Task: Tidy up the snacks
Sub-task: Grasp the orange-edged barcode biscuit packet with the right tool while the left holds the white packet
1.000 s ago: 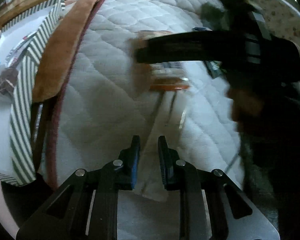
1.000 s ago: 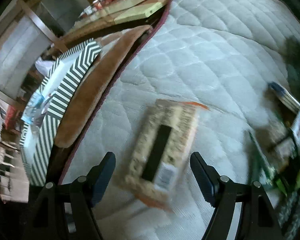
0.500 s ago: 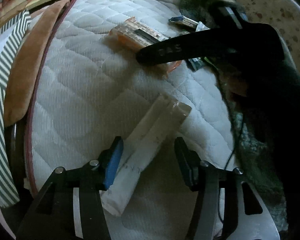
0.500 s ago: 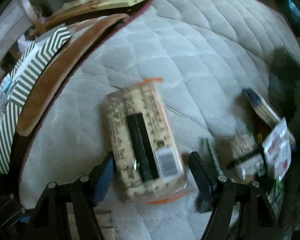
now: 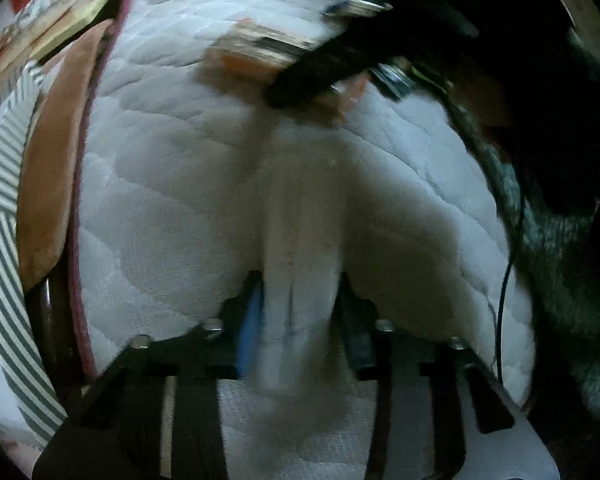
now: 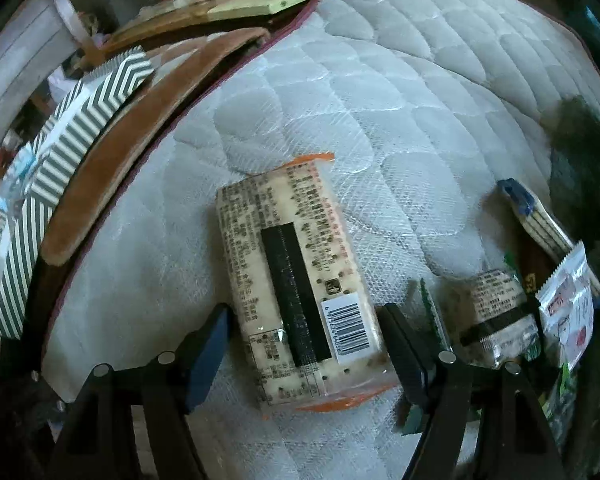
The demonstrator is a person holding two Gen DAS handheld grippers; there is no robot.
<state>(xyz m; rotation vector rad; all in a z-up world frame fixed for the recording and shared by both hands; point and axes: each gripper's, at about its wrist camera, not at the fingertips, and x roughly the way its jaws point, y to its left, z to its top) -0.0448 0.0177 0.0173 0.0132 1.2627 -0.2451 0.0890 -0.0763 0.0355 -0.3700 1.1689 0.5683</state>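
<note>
White packet (image 5: 300, 280) now clamped by left gripper (image 5: 298, 320), previously loose.

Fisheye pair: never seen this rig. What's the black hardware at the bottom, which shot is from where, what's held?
No robot: a person holds a two-finger gripper in each hand, with a camera on each looking along its fingers. In the left wrist view, the left gripper is shut on a white packet. In the right wrist view, the right gripper is closing around a cracker pack, fingers not yet pressing. Both lie on a quilted pad; more snacks sit at the right.
</note>
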